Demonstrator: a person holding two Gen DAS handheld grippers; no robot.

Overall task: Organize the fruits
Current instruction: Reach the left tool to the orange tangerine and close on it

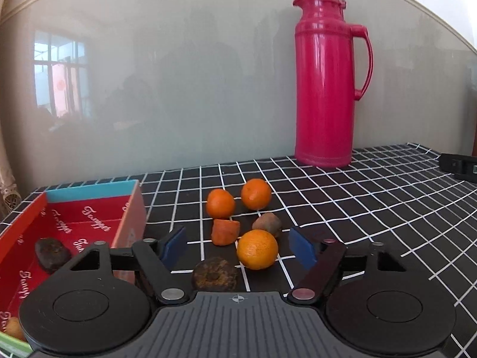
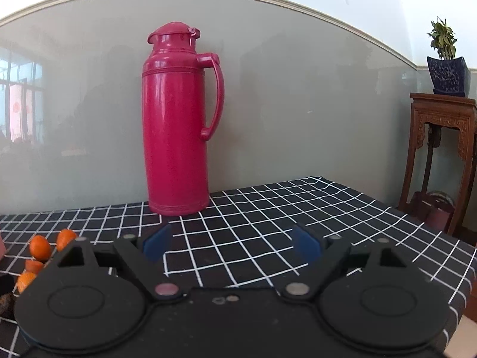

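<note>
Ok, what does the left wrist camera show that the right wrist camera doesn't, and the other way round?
Only the left wrist view shows the red box with a dark fruit inside, and the left hand-held gripper, open over the fruit pile. Only the right wrist view shows the potted plant on a carved wooden stand, and the open right hand-held gripper. Both show the pink thermos, the checked tablecloth and the oranges.

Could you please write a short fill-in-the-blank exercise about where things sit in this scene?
1. The tall pink plastic thermos jug stands ____ on the black checked tablecloth.
2. The dark dried fruit lies inside the ____ cardboard box.
3. The left tongs are ____.

Missing words: upright; red; open
</note>
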